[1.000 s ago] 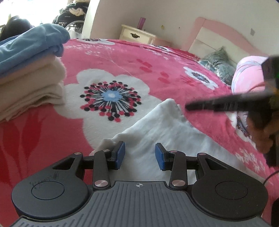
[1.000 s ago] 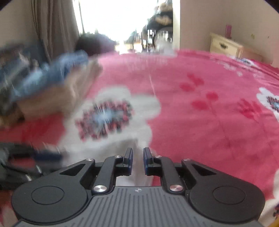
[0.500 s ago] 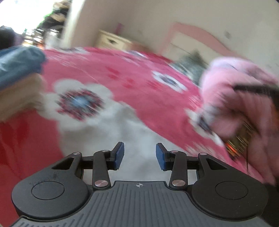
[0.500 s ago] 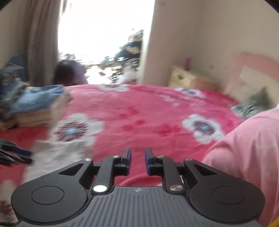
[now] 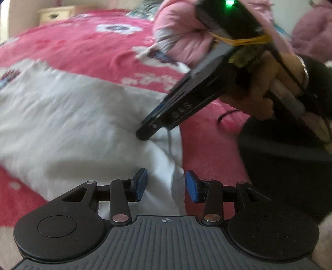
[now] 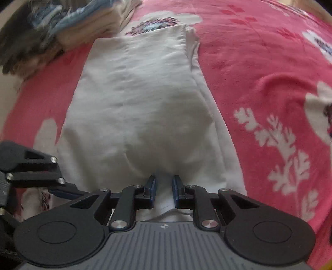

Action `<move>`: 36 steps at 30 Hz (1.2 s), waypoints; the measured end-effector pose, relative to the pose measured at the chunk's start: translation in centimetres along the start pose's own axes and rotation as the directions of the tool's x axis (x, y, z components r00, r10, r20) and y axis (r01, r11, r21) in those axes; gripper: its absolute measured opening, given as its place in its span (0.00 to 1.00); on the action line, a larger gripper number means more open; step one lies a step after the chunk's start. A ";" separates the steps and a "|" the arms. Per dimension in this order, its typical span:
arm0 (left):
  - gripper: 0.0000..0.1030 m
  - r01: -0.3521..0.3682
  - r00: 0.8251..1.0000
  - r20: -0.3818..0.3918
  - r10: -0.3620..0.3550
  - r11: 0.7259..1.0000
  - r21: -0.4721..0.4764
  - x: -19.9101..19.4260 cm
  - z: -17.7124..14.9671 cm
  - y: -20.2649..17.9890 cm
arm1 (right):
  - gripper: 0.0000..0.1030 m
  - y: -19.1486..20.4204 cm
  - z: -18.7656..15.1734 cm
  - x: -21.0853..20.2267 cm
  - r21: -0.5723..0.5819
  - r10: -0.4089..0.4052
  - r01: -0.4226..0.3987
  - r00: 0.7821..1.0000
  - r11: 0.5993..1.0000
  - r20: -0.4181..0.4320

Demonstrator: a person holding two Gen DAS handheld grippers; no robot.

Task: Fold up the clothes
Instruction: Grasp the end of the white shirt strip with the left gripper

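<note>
White garment (image 6: 141,99), folded lengthwise, flat on red floral bedspread (image 6: 259,87), near edge toward the person; right gripper (image 6: 164,190) tilted steeply down over that edge, jaws narrowly apart, cloth between them, grip on it uncertain; left gripper (image 5: 165,184) beside it, jaws apart above the cloth; right hand (image 5: 261,97) seen only from left wrist; stack of folded clothes (image 6: 83,22) at far left; nightstand (image 5: 56,14) beyond.

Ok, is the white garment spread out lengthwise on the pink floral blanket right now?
Yes, in the right wrist view the white garment lies flat as a long strip on the pink floral blanket, stretching away from the camera.
</note>
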State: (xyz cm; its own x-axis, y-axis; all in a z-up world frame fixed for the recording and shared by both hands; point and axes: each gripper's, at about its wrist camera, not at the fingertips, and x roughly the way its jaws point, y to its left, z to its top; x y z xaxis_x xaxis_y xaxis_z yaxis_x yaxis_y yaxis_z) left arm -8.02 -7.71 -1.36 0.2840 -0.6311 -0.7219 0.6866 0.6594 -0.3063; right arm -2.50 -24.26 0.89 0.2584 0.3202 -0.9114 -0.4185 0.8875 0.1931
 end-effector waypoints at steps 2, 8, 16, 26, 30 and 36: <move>0.40 0.013 0.999 0.035 -0.012 1.000 -0.027 -1.4 -0.2 0.3 | 0.23 -0.5 0.3 -1.8 0.020 0.025 -0.026 0.999 0.999 0.041; 0.47 0.016 0.993 0.117 0.008 0.980 -0.199 -7.1 -2.0 3.9 | 0.55 -4.6 1.9 -6.1 0.111 0.128 -0.150 0.974 0.982 0.189; 0.50 0.082 0.992 0.124 -0.016 0.831 -0.550 -7.3 -5.8 10.2 | 0.64 -8.6 5.2 -0.6 0.237 0.191 -0.236 0.961 0.942 0.198; 0.51 0.249 0.967 0.118 -0.225 0.748 -0.615 -3.5 -7.4 10.0 | 0.64 -12.8 1.3 1.9 0.435 0.390 -0.425 0.905 0.794 0.173; 0.51 0.271 0.961 0.126 -0.247 0.741 -0.614 -2.9 -7.6 9.5 | 0.63 -12.9 -1.0 1.9 0.470 0.461 -0.476 0.874 0.743 0.156; 0.43 0.278 0.956 0.098 -0.275 0.751 -0.599 -2.3 -7.3 8.7 | 0.45 -11.9 -2.3 1.8 0.465 0.478 -0.475 0.870 0.747 0.122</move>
State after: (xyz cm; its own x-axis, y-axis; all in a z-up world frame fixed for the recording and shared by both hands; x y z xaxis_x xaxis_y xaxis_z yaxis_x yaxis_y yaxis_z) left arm -7.62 2.41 -6.91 0.1486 -0.8251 -0.5451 0.1933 0.5648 -0.8023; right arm 0.92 -35.03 -3.86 0.1309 0.7427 -0.6567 -0.0308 0.6651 0.7461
